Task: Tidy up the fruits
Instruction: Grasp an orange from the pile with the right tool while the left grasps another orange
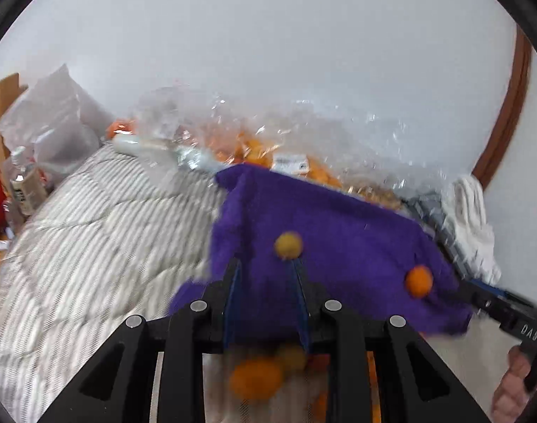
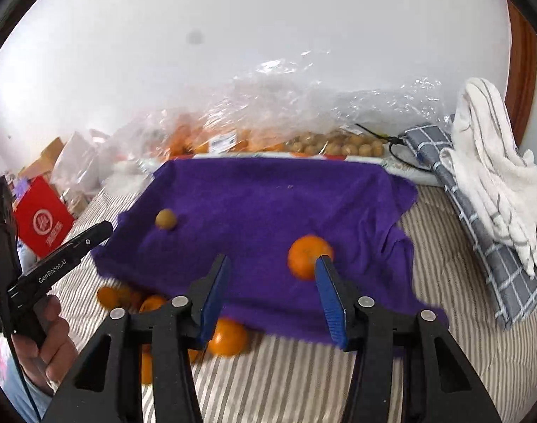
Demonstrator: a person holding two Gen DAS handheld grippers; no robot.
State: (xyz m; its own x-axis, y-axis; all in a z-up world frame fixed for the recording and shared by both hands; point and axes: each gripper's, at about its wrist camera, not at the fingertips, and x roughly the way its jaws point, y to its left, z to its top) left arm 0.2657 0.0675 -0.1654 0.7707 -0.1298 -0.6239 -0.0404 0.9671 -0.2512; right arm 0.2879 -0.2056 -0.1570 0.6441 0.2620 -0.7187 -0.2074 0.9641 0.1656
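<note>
So the two fruits that matter are both sitting on the purple towel [image 2: 268, 204]. The orange [image 2: 309, 260] is right off the tip of the right gripper [image 2: 272, 264]'s right-hand finger, touching it or just behind it, hard to say. That means it's a bit right of the gap's centre line, not between the fingers yet. That gripper is spread wide with nothing in it.

The small tan fruit [image 2: 165, 219] (longan maybe?) sits further out and off to the left of the right gripper. In the left wrist view the same fruit [image 1: 288, 245] is dead ahead of the left gripper [image 1: 265, 268], just past the tip of its right finger. Left gripper's fingers are apart too, a narrower gap, holding nothing.

My guess: right hand is closest to the orange and only needs a small nudge right plus forward. Both fruits are round, so no long axis to worry about.

More oranges [image 2: 228, 337] lie loose on the striped bedding [image 2: 303, 380] under the towel's near edge, and plastic bags of fruit [image 2: 268, 120] sit beyond the towel.
</note>
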